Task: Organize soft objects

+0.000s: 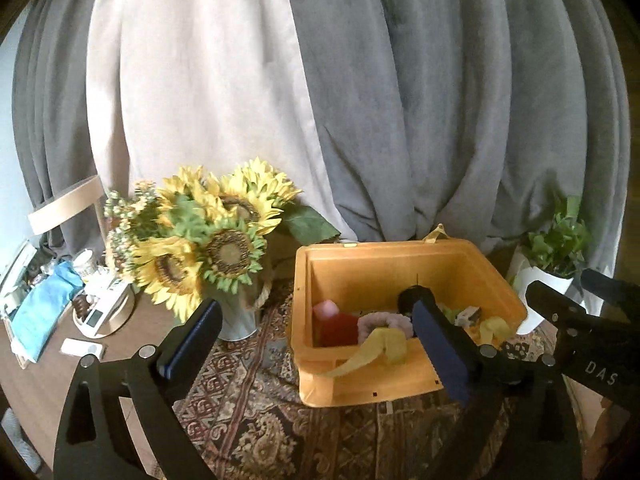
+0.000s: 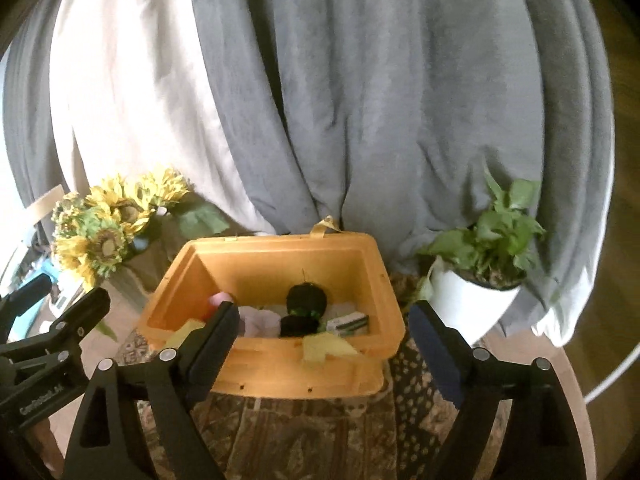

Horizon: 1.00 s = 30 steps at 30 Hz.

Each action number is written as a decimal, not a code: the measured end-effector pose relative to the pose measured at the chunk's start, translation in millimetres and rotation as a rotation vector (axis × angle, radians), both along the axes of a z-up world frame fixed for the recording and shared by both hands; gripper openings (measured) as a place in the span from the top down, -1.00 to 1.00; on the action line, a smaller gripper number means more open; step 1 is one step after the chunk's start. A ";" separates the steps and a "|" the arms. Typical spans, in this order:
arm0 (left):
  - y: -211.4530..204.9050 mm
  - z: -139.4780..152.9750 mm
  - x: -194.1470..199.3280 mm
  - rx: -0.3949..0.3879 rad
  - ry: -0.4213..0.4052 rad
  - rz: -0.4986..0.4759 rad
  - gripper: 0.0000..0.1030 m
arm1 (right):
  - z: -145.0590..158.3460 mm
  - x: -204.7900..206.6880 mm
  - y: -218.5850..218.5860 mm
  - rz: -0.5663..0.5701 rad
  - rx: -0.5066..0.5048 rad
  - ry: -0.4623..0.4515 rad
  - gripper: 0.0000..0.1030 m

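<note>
**Left wrist view: both claws wide apart, soft things in the orange bin**

Left wrist view shows the left claw (image 1: 316, 344) spread wide with nothing between its pads, raised just in front of the orange bin (image 1: 400, 384). The bin sits on a patterned cloth (image 1: 256, 412) covering the bench. Inside the bin lie a pink and red piece (image 1: 334, 322), a fluffy lilac ring (image 1: 384, 322) and a black ball (image 1: 412, 296); a yellow ribbon (image 1: 376, 350) drapes over the bin's near wall. Sunflowers (image 1: 208, 244) stand left of the bin, a potted plant (image 1: 556, 256) right of it. The right claw (image 2: 324, 334) is likewise apart and empty before the bin; a small box (image 2: 348, 324), possibly striped, rests inside.
</note>
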State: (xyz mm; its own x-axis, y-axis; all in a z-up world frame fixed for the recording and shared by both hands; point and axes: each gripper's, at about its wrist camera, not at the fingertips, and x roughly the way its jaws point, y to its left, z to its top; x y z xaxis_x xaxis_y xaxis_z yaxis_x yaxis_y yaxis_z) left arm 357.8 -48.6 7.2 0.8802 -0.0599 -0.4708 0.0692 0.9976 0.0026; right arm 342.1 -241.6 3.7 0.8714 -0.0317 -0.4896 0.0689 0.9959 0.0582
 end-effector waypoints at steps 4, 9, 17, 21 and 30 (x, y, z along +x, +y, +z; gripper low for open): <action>8.5 2.9 -23.0 -0.005 -0.027 -0.025 -0.98 | 0.4 -26.1 7.6 -0.033 0.001 -0.019 -0.70; 15.9 3.4 -43.7 0.007 -0.039 -0.037 -1.00 | -1.1 -53.7 14.8 -0.059 0.003 -0.036 -0.70; 20.0 7.0 -81.1 0.012 -0.061 -0.027 -1.00 | 0.1 -91.8 17.9 -0.076 0.005 -0.055 -0.70; 18.7 7.0 -98.4 0.011 -0.057 -0.033 -1.00 | 0.3 -108.4 15.8 -0.073 0.012 -0.058 -0.70; 11.6 7.0 -145.9 0.003 -0.070 -0.007 -1.00 | -1.5 -153.7 8.4 -0.051 0.014 -0.065 -0.70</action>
